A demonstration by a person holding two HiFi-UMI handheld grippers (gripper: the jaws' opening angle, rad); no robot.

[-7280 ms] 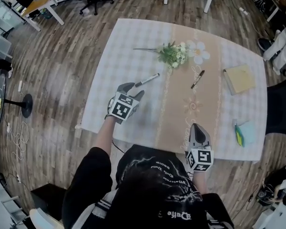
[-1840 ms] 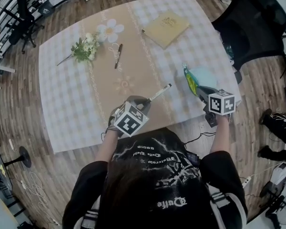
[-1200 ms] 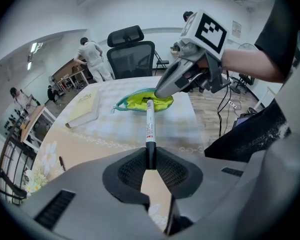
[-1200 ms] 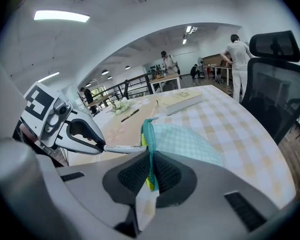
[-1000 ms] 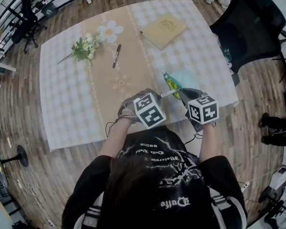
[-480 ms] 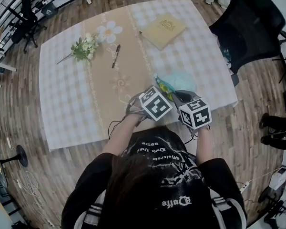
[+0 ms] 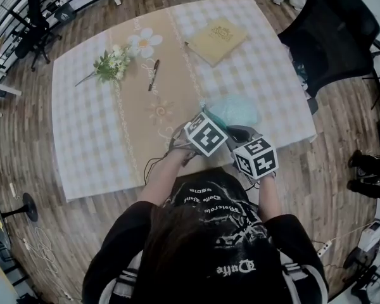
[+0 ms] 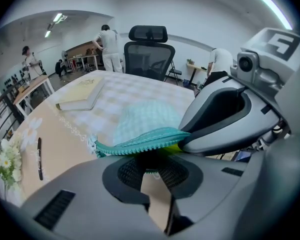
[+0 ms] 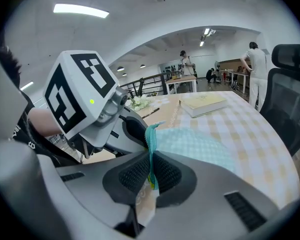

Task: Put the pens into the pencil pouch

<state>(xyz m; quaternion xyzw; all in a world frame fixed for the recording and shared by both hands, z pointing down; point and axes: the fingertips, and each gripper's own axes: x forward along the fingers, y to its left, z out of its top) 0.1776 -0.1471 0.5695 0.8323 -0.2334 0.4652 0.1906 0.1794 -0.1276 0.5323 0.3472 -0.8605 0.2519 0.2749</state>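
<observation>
The teal mesh pencil pouch [image 7: 235, 109] lies near the table's front right edge. My right gripper [image 7: 233, 128] is shut on its zipper edge [image 9: 150, 139] and holds that edge up. Close beside it, my left gripper [image 7: 210, 115] points steeply down at the pouch mouth [image 8: 140, 143]. Its jaws [image 8: 150, 168] stand narrow around a dark shaft that runs under the zipper edge. That is the pen seen in them earlier; the pouch hides the remainder of it. A second black pen [image 7: 152, 73] lies on the beige runner at the back.
A tan notebook [image 7: 216, 38] lies at the table's back right, a flower sprig [image 7: 111, 65] at the back left. A black office chair [image 7: 329, 27] stands beyond the table's right side. Several people stand far off in the room [image 8: 109, 46].
Both grippers have drawn together near the front edge, the right one pulling the pouch leftward. The white pen, visible in front of the left gripper a second ago, is now hidden at the pouch.
</observation>
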